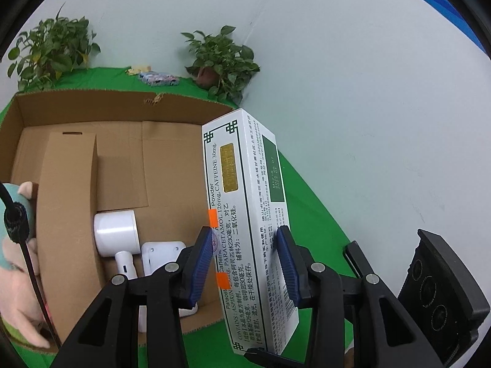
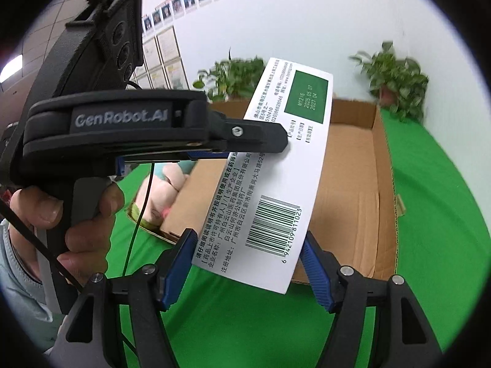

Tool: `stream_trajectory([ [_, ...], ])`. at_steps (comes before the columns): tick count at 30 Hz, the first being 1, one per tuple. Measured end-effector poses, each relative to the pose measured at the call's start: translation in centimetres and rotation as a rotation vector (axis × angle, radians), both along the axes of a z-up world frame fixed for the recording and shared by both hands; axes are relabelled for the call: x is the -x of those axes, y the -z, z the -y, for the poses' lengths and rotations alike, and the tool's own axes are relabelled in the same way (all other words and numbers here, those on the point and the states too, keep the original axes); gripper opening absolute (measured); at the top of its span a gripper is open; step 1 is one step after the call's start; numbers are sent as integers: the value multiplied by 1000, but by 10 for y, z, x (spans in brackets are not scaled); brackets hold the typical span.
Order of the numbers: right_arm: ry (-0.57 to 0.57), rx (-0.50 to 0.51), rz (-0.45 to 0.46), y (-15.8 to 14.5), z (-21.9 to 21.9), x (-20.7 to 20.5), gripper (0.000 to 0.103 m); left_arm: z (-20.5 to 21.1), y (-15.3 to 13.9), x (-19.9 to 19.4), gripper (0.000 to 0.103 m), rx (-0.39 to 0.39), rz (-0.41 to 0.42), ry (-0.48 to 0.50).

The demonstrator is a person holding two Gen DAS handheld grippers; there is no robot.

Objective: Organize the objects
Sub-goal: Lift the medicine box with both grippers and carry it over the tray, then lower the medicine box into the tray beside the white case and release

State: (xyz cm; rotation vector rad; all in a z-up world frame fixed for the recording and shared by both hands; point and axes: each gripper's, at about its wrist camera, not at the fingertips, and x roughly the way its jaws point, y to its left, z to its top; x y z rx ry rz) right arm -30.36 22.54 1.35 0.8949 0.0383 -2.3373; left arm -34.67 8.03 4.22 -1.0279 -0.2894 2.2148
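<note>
A white medicine box [image 1: 245, 214] printed with green borders and Chinese text is held in the air above the right edge of an open cardboard box [image 1: 122, 159]. It is gripped from two sides. The left gripper [image 1: 247, 263] is closed on it, its blue pads pressed against the two long faces. The right gripper [image 2: 250, 263] is clamped across the barcode end, a blue pad against each edge. A hand [image 2: 76, 214] is wrapped around the left gripper's black handle.

Inside the cardboard box a white hair dryer [image 1: 118, 236] is laid beside another white device [image 1: 159, 254], and a pink and teal plush toy [image 1: 15, 245] is seen at the left. A green cloth [image 2: 429, 199] is spread beneath, with two potted plants [image 1: 221, 61] set against the white wall.
</note>
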Motion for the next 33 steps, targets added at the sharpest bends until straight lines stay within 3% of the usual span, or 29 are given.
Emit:
stream_trajectory([
  [10, 10, -28, 110, 32, -5, 44, 67, -20, 62, 62, 39, 36, 110, -4],
  [18, 22, -58, 204, 64, -8, 67, 65, -32, 110, 84, 39, 75, 181, -19],
  [33, 74, -108, 284, 92, -17, 74, 62, -49, 153, 99, 39, 103, 232, -25],
])
